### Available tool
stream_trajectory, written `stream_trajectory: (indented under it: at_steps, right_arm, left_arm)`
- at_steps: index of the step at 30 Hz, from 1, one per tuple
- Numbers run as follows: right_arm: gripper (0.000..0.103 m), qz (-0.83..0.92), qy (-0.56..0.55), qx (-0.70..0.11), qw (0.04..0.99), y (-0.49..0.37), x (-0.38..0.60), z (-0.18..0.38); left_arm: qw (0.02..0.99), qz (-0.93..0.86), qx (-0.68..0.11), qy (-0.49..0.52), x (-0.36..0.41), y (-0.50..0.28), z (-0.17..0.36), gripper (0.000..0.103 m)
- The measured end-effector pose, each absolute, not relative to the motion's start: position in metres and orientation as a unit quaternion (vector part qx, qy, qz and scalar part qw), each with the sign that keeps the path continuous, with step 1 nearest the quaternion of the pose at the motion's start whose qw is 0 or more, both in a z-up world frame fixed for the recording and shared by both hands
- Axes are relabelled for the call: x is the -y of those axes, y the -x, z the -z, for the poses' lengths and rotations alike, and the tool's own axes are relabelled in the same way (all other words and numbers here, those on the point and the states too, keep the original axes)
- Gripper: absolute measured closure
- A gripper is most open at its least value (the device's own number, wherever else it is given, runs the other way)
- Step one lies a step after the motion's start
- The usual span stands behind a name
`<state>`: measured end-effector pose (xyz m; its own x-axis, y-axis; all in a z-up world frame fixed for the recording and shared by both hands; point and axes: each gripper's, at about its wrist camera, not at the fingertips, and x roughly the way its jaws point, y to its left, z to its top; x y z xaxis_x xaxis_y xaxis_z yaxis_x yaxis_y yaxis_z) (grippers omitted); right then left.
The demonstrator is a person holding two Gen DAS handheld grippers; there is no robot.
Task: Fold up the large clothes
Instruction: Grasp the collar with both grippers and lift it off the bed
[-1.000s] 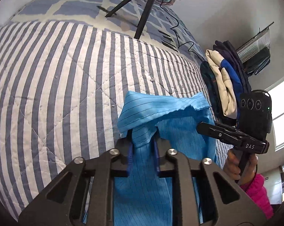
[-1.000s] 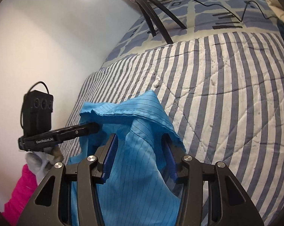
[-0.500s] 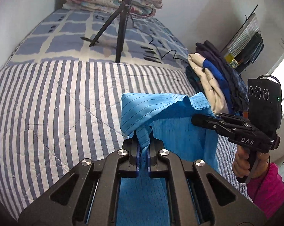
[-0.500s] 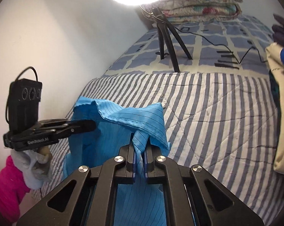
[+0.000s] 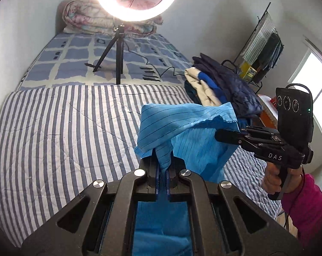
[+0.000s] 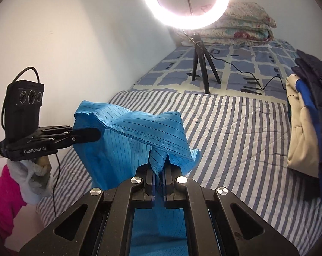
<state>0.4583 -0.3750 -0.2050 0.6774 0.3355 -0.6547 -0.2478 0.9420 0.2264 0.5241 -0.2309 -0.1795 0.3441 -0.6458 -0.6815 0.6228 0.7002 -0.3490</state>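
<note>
— Holding the blue garment [image 5: 188, 128] up off the striped bed [image 5: 65, 132], one top edge pinched at each end. Left tongs [image 5: 162, 170] clenched on a bunch of the cloth; right tongs [image 6: 158, 170] clenched on the other bunch.

— Any fold made yet?

— None visible. Cloth hanging loose between the two grips, lower part dropping out of sight below both cameras. Looks like the very start: picked up, not spread, not creased.

— What remains, then?

— Probably everything that counts: laying flat on the striped cover, squaring up, folding over, setting aside.

— And the pile at the bed's edge?

— Heap of other clothes [image 6: 306, 115] at the side, dark blue and cream, rumpled rather than stacked. Cannot tell whether folded or waiting. Ring light on tripod [image 5: 118, 59] standing further up the bed, well apart from the garment.
</note>
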Motion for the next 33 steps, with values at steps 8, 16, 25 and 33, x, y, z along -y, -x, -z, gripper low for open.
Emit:
stream_trajectory:
  at_steps: [8,16,25,33]
  right_arm:
    - [0.100,-0.172,-0.037,-0.354,0.919,-0.382,0.344,0.180]
    - [0.100,-0.192,0.000,-0.352,0.916,-0.289,0.311,0.177]
    - [0.100,-0.213,0.017,-0.369,0.905,-0.210,0.286,0.211]
    - [0.100,-0.225,0.023,-0.404,0.886,-0.172,0.281,0.261]
  left_arm:
    - [0.819,0.411,-0.400,0.005,0.204,-0.440,0.136,0.102]
    - [0.816,0.429,-0.388,0.000,0.170,-0.343,0.123,0.102]
    - [0.804,0.441,-0.399,0.005,0.141,-0.255,0.152,0.102]
    - [0.785,0.446,-0.428,-0.030,0.132,-0.200,0.204,0.102]
